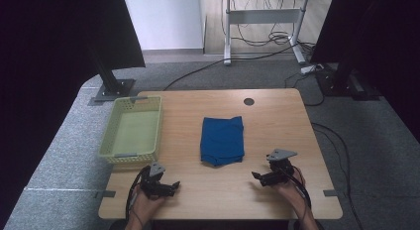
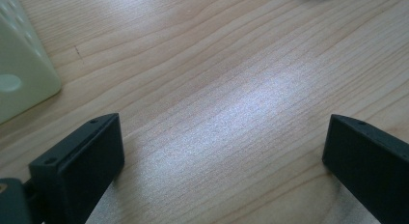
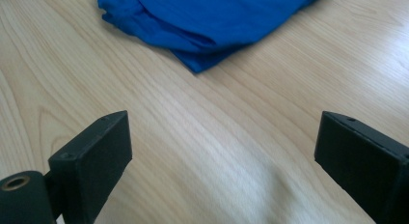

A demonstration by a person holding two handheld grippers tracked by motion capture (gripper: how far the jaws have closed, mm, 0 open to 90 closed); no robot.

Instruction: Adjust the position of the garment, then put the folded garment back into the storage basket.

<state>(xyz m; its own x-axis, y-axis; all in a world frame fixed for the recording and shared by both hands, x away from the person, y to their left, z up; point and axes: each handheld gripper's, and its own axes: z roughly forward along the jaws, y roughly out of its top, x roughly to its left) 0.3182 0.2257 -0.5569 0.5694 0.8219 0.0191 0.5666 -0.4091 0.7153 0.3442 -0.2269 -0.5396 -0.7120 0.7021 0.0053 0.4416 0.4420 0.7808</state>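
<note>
A folded blue cloth [image 1: 222,140] lies flat in the middle of the wooden table [image 1: 277,116]. A pale green plastic basket [image 1: 132,129] stands empty at the table's left side. My left gripper [image 1: 174,186] rests near the front edge, below the basket, open with bare wood between its jaws. My right gripper [image 1: 257,177] sits at the front right, also open and holding nothing. In the right gripper view the blue cloth [image 3: 207,21] lies ahead of the jaws, apart from them. A corner of the basket [image 2: 21,74] shows at the left of the left gripper view.
A round cable hole [image 1: 248,101] marks the table's far edge. Black stands [image 1: 113,86] and cables lie on the grey carpet behind and beside the table. A white desk frame [image 1: 262,22] stands farther back.
</note>
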